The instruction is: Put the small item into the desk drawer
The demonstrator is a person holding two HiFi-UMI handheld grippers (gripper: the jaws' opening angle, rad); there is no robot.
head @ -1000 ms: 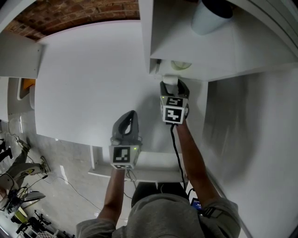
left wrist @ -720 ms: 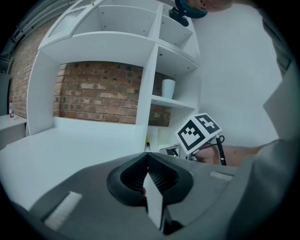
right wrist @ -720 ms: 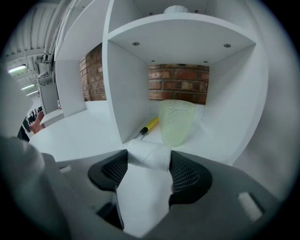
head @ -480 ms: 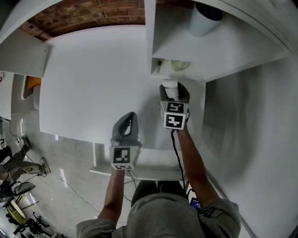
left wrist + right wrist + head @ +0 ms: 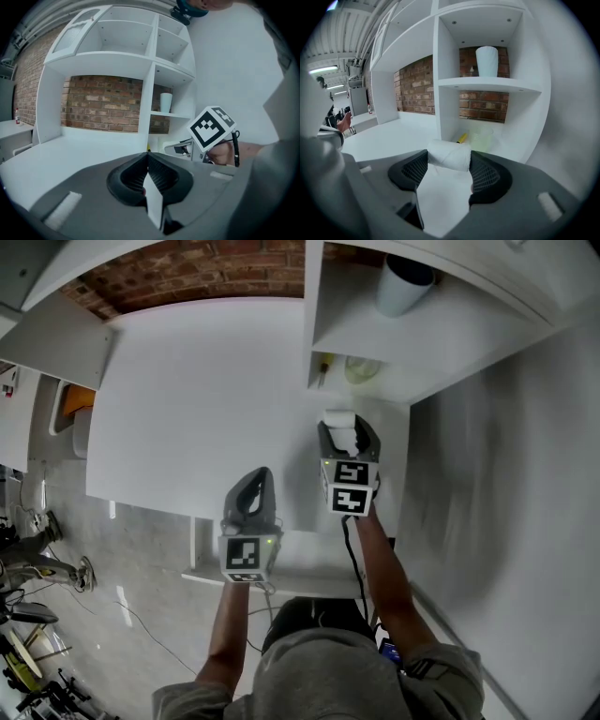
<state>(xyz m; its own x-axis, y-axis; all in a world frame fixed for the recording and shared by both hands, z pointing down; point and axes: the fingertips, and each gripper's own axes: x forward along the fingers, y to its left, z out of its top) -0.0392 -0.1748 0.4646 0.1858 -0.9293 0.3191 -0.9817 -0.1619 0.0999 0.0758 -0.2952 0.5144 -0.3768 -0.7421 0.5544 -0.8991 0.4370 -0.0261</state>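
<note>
No words, numbers or brand names can be read. The only printed signs are black-and-white square patterns: on the left cube [image 5: 247, 557] of the left gripper [image 5: 258, 476], farther from the shelf unit [image 5: 450, 343], and on the right cube [image 5: 350, 487] of the right gripper [image 5: 347, 427], nearer it.

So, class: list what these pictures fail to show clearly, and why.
- White roll, head view: the right gripper partly covers it.
- Yellow item in the cubby: too small, right gripper view.
- Cup contents: right gripper view, its own wall hides them.
- Drawer: no view shows it clearly.
</note>
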